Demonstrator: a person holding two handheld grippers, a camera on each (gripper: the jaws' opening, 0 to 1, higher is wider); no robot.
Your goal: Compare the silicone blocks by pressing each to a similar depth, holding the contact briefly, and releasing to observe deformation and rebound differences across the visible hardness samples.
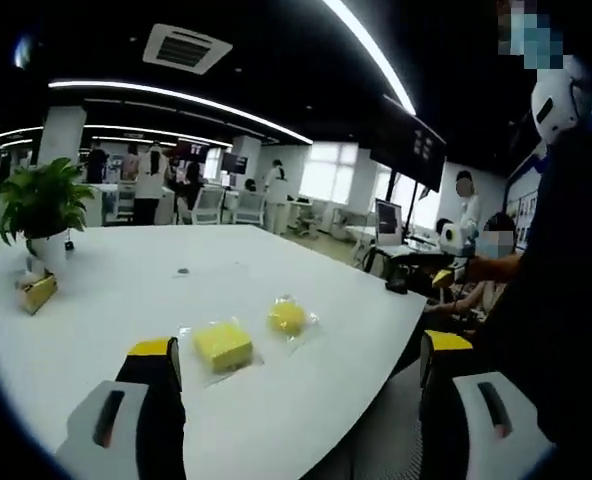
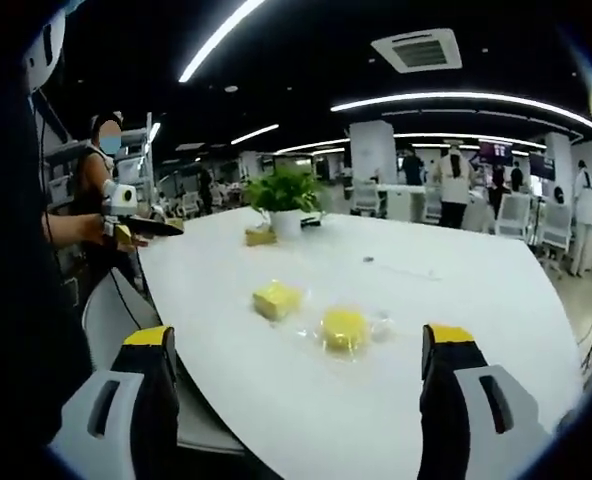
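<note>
Two yellow silicone blocks lie on the white table (image 1: 126,290), each on a clear plastic wrap. In the left gripper view a square block (image 1: 222,345) is nearer and a rounder block (image 1: 287,316) sits just beyond it to the right. In the right gripper view the square block (image 2: 276,299) lies left and farther, the rounder block (image 2: 343,327) nearer. My left gripper (image 1: 301,350) is open, hovering short of the blocks with nothing between its jaws. My right gripper (image 2: 296,345) is open too, held above the table's near edge, touching neither block.
A potted green plant (image 1: 41,205) with a small yellow box (image 1: 38,292) beside it stands at the table's far end (image 2: 284,195). A person in dark clothes (image 1: 566,300) stands close at the table edge. Seated and standing people, chairs and desks fill the office behind.
</note>
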